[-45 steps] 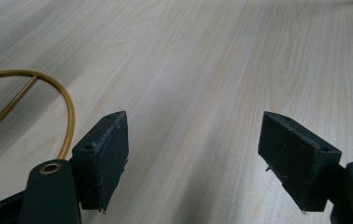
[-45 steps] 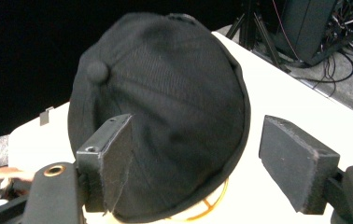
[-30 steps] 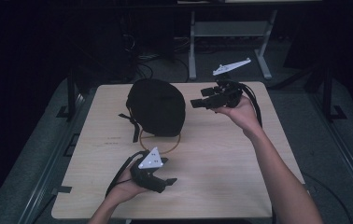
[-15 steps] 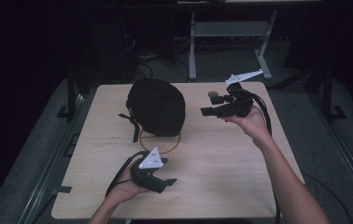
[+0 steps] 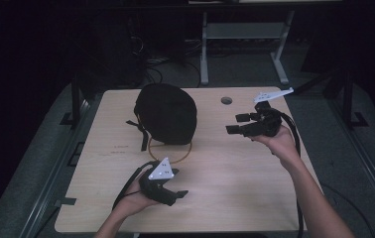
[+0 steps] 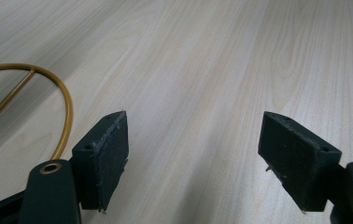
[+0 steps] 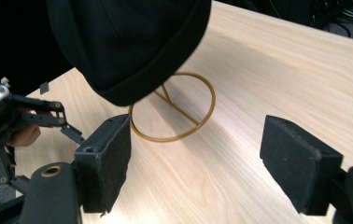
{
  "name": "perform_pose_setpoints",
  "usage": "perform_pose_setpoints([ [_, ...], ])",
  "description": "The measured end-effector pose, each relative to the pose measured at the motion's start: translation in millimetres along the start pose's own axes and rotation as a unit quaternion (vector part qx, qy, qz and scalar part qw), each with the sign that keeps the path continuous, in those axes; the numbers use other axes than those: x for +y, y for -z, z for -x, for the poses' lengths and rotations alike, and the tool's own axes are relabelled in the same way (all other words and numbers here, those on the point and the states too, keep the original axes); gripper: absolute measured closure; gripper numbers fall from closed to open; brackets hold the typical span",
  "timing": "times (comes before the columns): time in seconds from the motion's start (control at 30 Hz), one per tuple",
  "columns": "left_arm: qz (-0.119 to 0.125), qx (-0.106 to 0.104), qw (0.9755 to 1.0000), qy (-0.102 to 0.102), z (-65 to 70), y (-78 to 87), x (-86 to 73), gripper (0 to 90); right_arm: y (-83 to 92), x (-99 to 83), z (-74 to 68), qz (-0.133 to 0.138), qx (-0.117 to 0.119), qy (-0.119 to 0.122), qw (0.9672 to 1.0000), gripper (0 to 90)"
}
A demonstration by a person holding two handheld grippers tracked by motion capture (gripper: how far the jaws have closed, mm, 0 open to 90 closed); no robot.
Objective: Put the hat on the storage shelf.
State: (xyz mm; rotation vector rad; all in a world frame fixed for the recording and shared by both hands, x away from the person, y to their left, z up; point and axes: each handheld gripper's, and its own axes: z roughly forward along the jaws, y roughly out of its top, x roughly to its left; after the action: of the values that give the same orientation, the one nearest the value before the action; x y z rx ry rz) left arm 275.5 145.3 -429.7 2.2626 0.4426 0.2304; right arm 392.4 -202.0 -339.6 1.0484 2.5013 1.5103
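High view: right gripper (image 5: 231,123) dropped lower near right edge, aimed at black beanie (image 5: 167,113) on gold wire stand (image 5: 171,151); left gripper (image 5: 176,184) unmoved. Both fingers released, empty. Likely approach starting.

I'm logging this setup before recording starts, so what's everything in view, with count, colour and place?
Table: one, light wood, centre of the high view.
Hat: one, black, on a stand at the table's far left.
Stand base ring: one, gold wire, on the table under the hat.
Hole: one, round, near the table's far edge.
Metal frame: one, grey, on the floor beyond the table.
Left gripper: one, black, jaws apart, low over the near table.
Right gripper: one, black, jaws apart, held up at right, pointing toward the hat.
Hands: two, each holding a gripper.
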Motion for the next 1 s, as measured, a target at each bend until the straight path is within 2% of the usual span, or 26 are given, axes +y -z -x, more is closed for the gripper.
perform_pose_setpoints([
  [0.63,-0.004,0.0,0.9999,0.011,-1.1,-0.9,-1.8,24.1,14.3,-50.8,15.0,-0.012,-0.014,-0.039,0.9991,19.7],
  [0.8,-0.002,0.001,0.9999,0.012,-1.3,-1.6,-2.1,23.8,15.8,-61.8,17.2,-0.021,-0.016,-0.045,0.9986,18.0],
  [0.87,-0.003,0.001,0.9999,0.013,-1.3,-1.9,-2.2,23.6,17.4,-67.7,17.1,-0.018,-0.024,-0.045,0.9986,18.2],
  [1.0,-0.005,0.001,0.9999,0.014,-1.1,-2.6,-2.3,23.5,21.4,-78.3,17.9,-0.02,-0.023,-0.048,0.9984,18.1],
])
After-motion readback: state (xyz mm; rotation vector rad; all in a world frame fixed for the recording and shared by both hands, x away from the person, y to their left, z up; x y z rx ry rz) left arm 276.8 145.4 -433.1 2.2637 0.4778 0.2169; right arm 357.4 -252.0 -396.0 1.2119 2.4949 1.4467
